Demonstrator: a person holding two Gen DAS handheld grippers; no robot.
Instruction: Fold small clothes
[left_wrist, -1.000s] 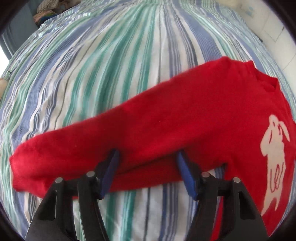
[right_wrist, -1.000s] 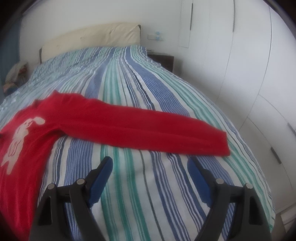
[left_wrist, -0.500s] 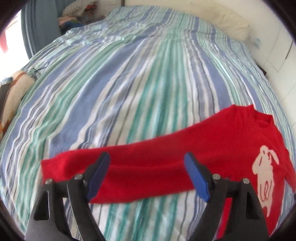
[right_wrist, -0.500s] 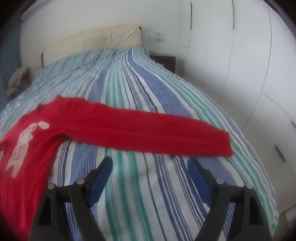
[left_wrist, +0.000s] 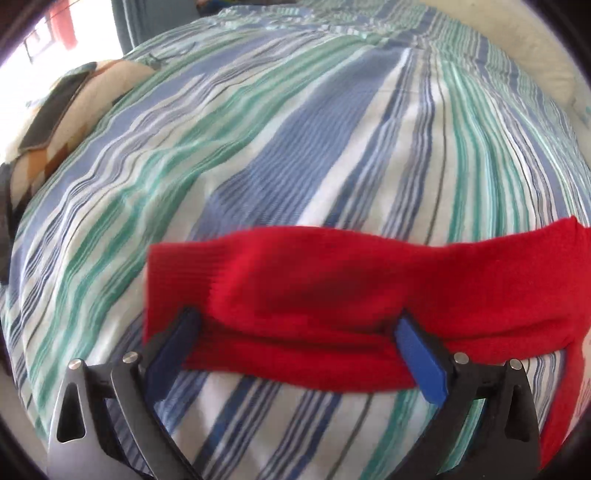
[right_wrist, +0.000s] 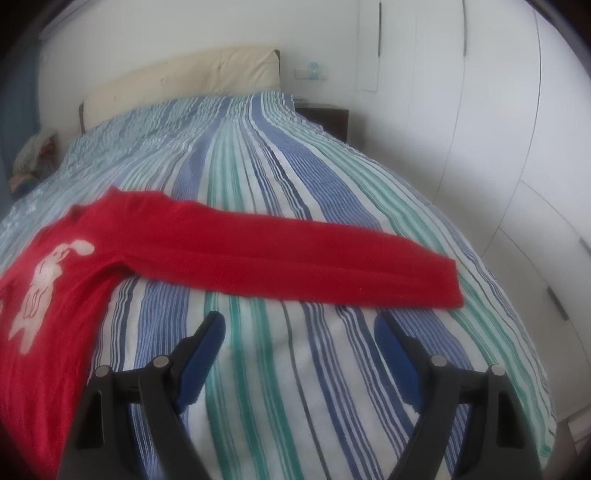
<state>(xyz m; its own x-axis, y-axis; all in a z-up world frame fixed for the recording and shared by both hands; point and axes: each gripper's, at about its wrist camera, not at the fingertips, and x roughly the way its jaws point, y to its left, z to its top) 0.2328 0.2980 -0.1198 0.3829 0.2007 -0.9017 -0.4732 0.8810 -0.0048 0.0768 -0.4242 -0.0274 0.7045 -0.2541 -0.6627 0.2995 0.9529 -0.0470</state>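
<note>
A small red sweater (right_wrist: 74, 280) with a white rabbit print (right_wrist: 44, 280) lies flat on the striped bed, sleeves spread. In the left wrist view its left sleeve (left_wrist: 332, 295) lies across the frame, cuff at the left. My left gripper (left_wrist: 295, 336) is open wide, low over that sleeve near the cuff, fingertips at the fabric's near edge. In the right wrist view the other sleeve (right_wrist: 295, 254) stretches right. My right gripper (right_wrist: 299, 332) is open and empty, just short of that sleeve.
The bedspread (right_wrist: 295, 166) is striped blue, green and white. A cream headboard (right_wrist: 184, 77) stands at the far end, white wardrobe doors (right_wrist: 498, 129) along the right. A patterned cushion or blanket (left_wrist: 55, 110) lies beyond the bed's left edge.
My left gripper lifted back from the middle of the left sleeve, then came down near its cuff. My right gripper has stayed almost still, open, before the right sleeve.
</note>
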